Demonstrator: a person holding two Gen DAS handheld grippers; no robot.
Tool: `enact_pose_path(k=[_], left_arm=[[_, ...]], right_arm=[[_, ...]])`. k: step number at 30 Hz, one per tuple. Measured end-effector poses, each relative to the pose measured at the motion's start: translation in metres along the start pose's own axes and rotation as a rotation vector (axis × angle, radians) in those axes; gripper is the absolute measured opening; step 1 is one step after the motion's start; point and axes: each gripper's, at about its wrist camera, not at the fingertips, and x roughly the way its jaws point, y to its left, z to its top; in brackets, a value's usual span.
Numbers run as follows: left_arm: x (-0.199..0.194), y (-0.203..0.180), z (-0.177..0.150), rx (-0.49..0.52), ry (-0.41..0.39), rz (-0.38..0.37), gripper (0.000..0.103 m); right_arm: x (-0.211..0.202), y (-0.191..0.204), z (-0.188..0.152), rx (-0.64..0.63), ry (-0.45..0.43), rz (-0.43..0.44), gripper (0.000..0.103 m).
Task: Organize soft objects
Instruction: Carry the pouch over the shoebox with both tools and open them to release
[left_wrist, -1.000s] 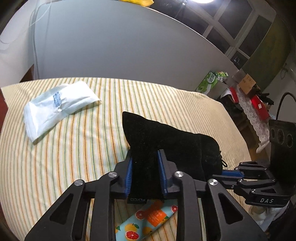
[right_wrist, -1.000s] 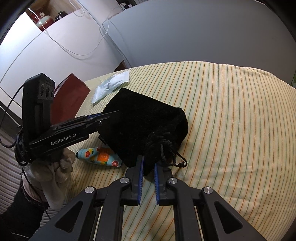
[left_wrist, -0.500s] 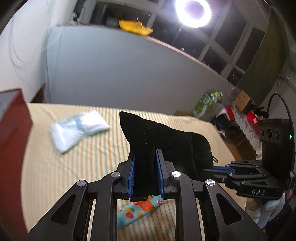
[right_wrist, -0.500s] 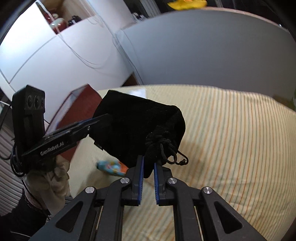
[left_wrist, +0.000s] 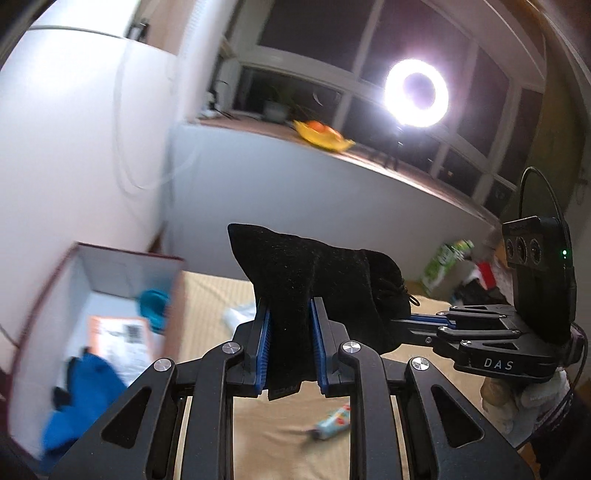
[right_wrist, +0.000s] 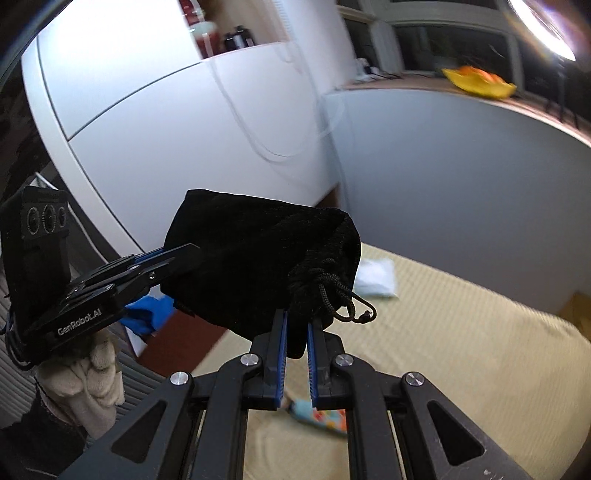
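Note:
A black velvet drawstring pouch (left_wrist: 317, 273) hangs in the air above the striped bed, held at both ends. My left gripper (left_wrist: 290, 314) is shut on its flat closed end. My right gripper (right_wrist: 295, 325) is shut on its gathered drawstring neck (right_wrist: 317, 291); the same gripper shows in the left wrist view (left_wrist: 424, 319) at the right. The pouch (right_wrist: 258, 258) fills the middle of the right wrist view. An open red-sided box (left_wrist: 107, 291) stands at the left of the bed, with a blue cloth (left_wrist: 85, 391), a teal item and an orange-edged packet inside.
A fruit-patterned tube (left_wrist: 332, 430) lies on the bed (right_wrist: 461, 369) below the pouch. A white plastic packet (right_wrist: 375, 277) lies near the bed's far side. A grey headboard wall, a windowsill with a yellow bowl (left_wrist: 321, 136) and a ring light (left_wrist: 415, 92) are behind.
Both grippers have lifted the pouch higher off the bed and swung left toward the open box, which has come into view. The tube and white packet stay on the bed.

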Motion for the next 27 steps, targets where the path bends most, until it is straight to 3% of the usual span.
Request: enact_pose_path(k=[12,16,27], left_arm=[[-0.033,0.082,0.008,-0.041,-0.053,0.218,0.018],[-0.028,0.103,0.002,-0.058,-0.034,0.262,0.018],[-0.018,0.116,-0.005,-0.040,-0.012,0.332,0.018]], right_arm=[[0.080,0.075,0.054,-0.077,0.047,0.089,0.009],[0.105,0.089,0.061,-0.079,0.074,0.091,0.009],[0.152,0.107,0.069,-0.082,0.131,0.075,0.009]])
